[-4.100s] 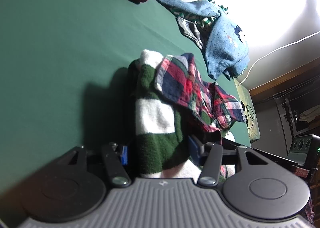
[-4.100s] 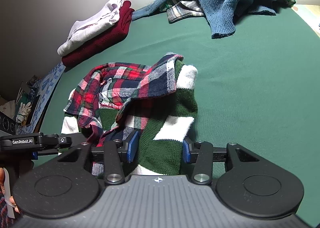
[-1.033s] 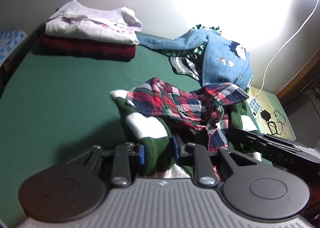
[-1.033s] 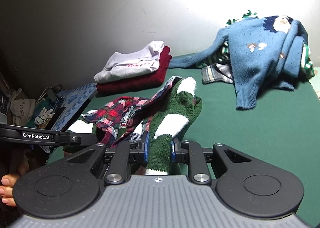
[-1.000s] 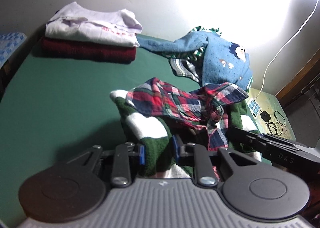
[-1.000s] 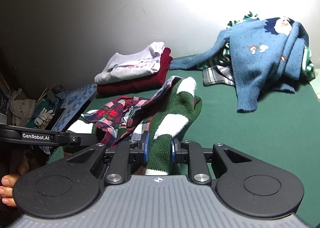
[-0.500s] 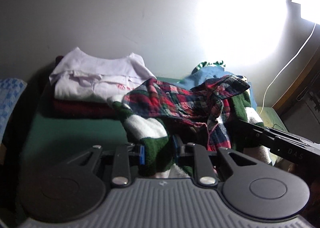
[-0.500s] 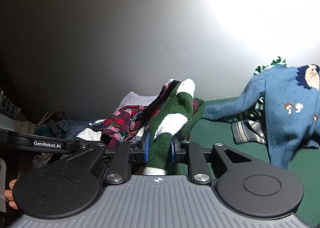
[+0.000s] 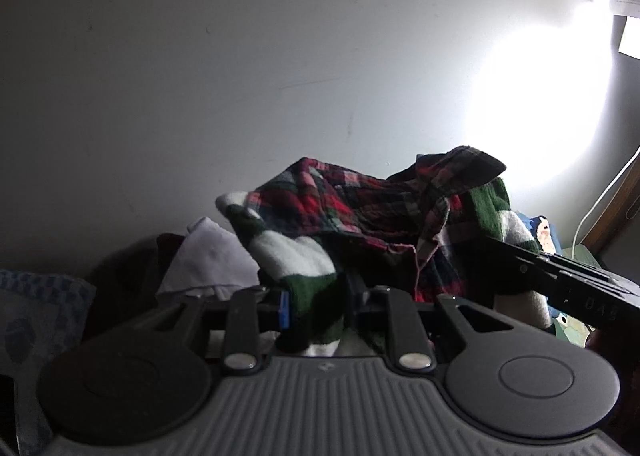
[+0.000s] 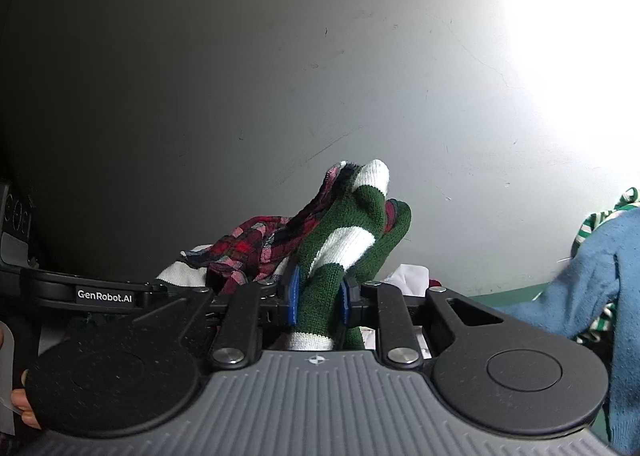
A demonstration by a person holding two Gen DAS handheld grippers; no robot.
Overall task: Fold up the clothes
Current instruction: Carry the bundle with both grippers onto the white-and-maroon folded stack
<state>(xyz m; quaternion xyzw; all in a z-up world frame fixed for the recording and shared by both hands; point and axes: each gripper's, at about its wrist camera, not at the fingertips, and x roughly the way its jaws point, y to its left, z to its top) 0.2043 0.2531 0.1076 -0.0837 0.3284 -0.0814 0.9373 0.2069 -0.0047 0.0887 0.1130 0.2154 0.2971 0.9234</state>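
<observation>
A folded green and white striped sweater (image 9: pixel 296 256) with a red plaid shirt (image 9: pixel 360 208) lying on top is held in the air between both grippers. My left gripper (image 9: pixel 316 304) is shut on one end of the sweater. My right gripper (image 10: pixel 318 302) is shut on the other end of the sweater (image 10: pixel 352 224), with the plaid shirt (image 10: pixel 260 244) hanging to its left. Each gripper's body shows at the side of the other view. The bundle stands in front of the pale wall, above the table.
A stack of a white garment (image 9: pixel 208 260) on a dark red one (image 9: pixel 168 244) lies behind the bundle. A blue sweater (image 10: pixel 592 296) over a green striped garment (image 10: pixel 600 220) lies at the right on the green table (image 10: pixel 508 294). A bright lamp glares upper right.
Both grippers have lifted the sweater and plaid shirt higher off the green table and tilted up, so the wall now fills the views. Both grips have held.
</observation>
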